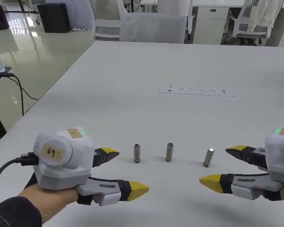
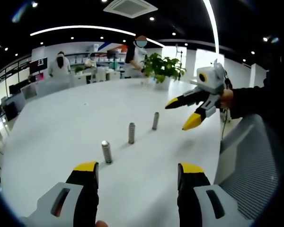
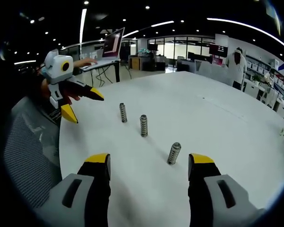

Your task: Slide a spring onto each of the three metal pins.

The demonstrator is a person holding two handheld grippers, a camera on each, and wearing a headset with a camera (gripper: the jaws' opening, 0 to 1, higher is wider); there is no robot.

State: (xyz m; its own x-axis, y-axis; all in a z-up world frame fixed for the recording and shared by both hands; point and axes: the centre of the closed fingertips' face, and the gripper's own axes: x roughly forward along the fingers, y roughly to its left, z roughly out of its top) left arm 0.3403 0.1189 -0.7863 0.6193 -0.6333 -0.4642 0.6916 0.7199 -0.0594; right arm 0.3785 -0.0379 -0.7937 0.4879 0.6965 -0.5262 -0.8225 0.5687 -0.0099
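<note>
Springs (image 1: 169,152) stand three in a row on the white table (image 1: 132,71). Head view: left gripper (image 1: 128,171), sticker (image 1: 53,152) reading "69" and perhaps more, and right gripper (image 1: 217,165), cut off by the frame, flank them, jaws spread, empty; power strip (image 1: 196,90) beyond. Left gripper view: people (image 2: 61,64) stand far behind. Right gripper view: nearest spring leans.
</note>
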